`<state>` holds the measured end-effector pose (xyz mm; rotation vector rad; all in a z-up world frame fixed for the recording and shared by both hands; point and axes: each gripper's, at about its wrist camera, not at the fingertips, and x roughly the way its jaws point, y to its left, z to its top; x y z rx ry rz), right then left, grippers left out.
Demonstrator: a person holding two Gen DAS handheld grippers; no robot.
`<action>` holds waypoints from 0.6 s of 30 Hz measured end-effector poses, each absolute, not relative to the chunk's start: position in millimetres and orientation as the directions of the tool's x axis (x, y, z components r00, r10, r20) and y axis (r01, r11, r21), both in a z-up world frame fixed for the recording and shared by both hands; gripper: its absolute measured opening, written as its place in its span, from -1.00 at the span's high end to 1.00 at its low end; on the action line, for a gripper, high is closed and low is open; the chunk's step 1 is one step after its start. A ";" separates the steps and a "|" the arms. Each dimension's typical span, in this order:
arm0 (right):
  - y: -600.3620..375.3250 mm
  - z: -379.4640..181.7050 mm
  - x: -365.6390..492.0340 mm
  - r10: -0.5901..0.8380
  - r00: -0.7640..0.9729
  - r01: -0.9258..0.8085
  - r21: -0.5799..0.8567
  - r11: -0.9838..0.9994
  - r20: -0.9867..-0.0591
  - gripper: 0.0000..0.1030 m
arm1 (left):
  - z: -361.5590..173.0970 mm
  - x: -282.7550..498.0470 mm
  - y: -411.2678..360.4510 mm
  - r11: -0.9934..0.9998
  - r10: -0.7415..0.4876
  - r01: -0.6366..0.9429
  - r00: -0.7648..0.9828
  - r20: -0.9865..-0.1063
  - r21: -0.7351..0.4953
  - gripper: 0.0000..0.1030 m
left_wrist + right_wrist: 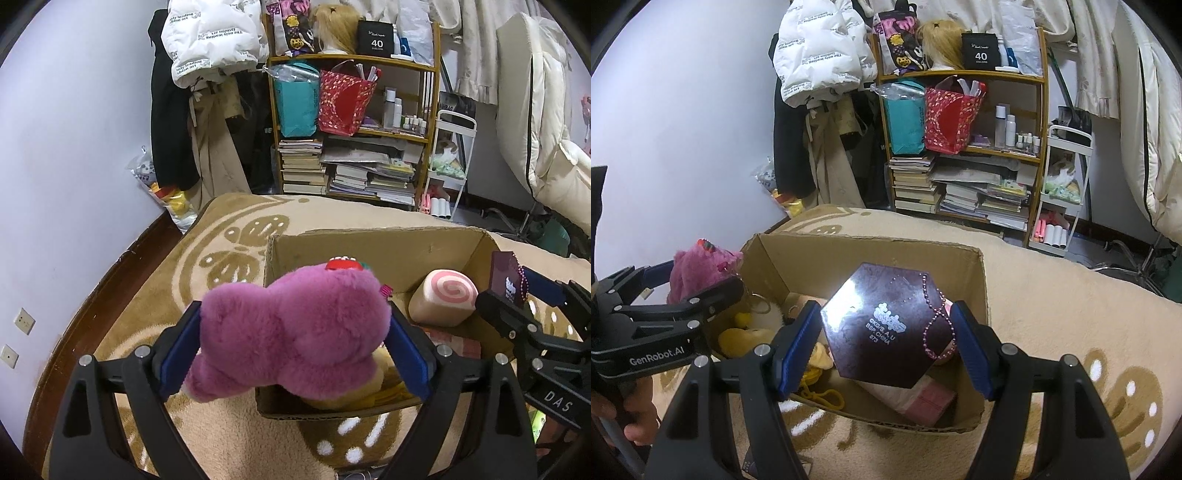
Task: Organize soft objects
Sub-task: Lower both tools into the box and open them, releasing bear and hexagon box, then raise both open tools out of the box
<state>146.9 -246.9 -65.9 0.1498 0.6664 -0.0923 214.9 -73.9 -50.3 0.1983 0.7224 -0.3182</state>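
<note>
A fluffy purple plush toy (291,332) hangs over the left front corner of an open cardboard box (369,251), and my left gripper (293,310) is shut on it, blue pads against both its flanks. My right gripper (886,306) is shut on a glossy dark purple hexagonal piece (882,325) with a pink bead chain, held above the box (868,251). Inside lie a pink swirl roll cushion (443,299), yellow plush toys (738,336) and a pink soft item (923,398). Each gripper shows in the other's view: the left gripper (701,277), the right gripper (506,284).
The box sits on a beige blanket with brown patterns (1052,295). Behind it stand a wooden shelf of books and bags (351,147), a white cart (447,166) and hanging coats (207,55). A hand (628,417) grips the left tool.
</note>
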 end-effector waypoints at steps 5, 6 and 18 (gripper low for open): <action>-247.5 -66.0 146.6 -0.036 0.785 0.130 0.107 0.986 -0.619 -0.47 | -44.7 211.5 -70.9 0.935 -0.216 0.347 0.721 -0.659 0.074 -0.79; -247.9 -66.6 146.2 -0.037 0.786 0.131 0.108 0.985 -0.617 -0.47 | -43.1 210.4 -70.7 0.936 -0.214 0.345 0.727 -0.653 0.078 -0.79; -251.0 -53.3 129.1 -0.052 0.813 0.150 0.123 0.981 -0.580 -0.78 | -21.5 198.7 -58.6 0.944 -0.186 0.313 0.761 -0.621 0.101 -0.95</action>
